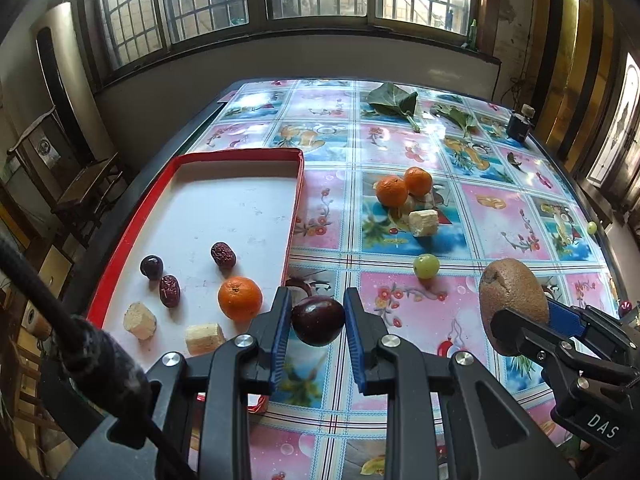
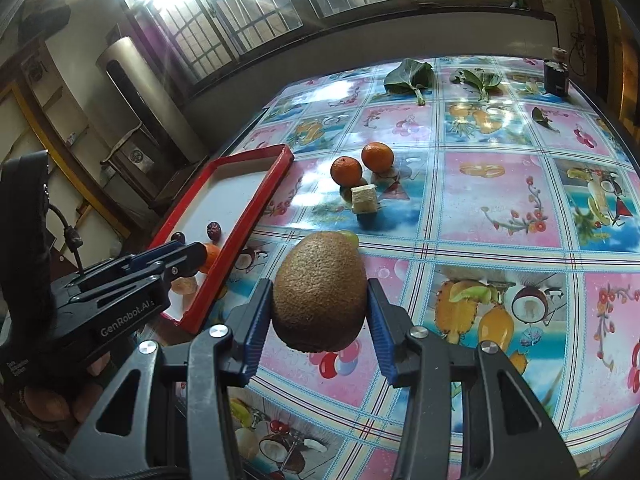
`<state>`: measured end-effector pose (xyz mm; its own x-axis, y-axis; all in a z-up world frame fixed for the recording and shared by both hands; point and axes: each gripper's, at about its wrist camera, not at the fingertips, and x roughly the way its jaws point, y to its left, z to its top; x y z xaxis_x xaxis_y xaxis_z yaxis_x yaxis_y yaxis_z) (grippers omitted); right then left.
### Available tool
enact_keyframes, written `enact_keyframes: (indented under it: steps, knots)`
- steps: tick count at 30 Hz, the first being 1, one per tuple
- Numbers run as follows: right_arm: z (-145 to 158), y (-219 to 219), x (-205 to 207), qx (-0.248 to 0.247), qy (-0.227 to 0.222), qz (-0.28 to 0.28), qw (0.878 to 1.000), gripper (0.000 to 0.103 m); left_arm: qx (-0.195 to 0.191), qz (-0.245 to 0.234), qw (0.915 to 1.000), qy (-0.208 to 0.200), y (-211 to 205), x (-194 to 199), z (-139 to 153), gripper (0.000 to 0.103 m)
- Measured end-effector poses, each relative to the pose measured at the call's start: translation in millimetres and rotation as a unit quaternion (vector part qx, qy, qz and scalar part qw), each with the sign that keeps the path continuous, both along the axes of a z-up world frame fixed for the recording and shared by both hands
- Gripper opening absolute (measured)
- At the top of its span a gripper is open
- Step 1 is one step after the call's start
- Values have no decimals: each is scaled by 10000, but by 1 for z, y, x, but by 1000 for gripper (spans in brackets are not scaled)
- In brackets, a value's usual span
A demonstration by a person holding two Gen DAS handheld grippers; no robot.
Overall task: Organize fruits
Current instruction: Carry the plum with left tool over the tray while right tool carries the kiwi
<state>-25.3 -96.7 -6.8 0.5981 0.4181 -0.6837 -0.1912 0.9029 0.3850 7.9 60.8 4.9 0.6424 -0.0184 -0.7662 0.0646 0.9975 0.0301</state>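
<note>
My left gripper (image 1: 318,314) is shut on a dark purple plum (image 1: 318,322), held just off the right rim of the red-edged white tray (image 1: 224,200). In the tray lie an orange (image 1: 240,298), two red dates (image 1: 223,255), another dark plum (image 1: 151,267) and two pale cane pieces (image 1: 139,320). My right gripper (image 2: 320,300) is shut on a brown kiwi (image 2: 320,292), lifted over the table to the right of the tray (image 2: 256,200). Two oranges (image 2: 346,170), a cane piece (image 2: 364,199) and a green grape (image 1: 426,266) sit on the table beyond.
The table (image 1: 500,208) has a glossy fruit-patterned cloth. Green leaves (image 1: 394,102) and a small dark bottle (image 1: 520,122) lie at its far end, and a second green grape (image 1: 591,227) sits near the right edge. A window wall stands behind, with chairs and furniture to the left.
</note>
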Motion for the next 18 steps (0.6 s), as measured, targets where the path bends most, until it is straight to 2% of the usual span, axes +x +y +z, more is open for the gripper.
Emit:
enact_keyframes:
  steps: [18]
  knots:
    - [3, 41, 28, -63, -34, 411, 9991, 48, -58, 364, 9993, 105, 41, 17, -7, 26]
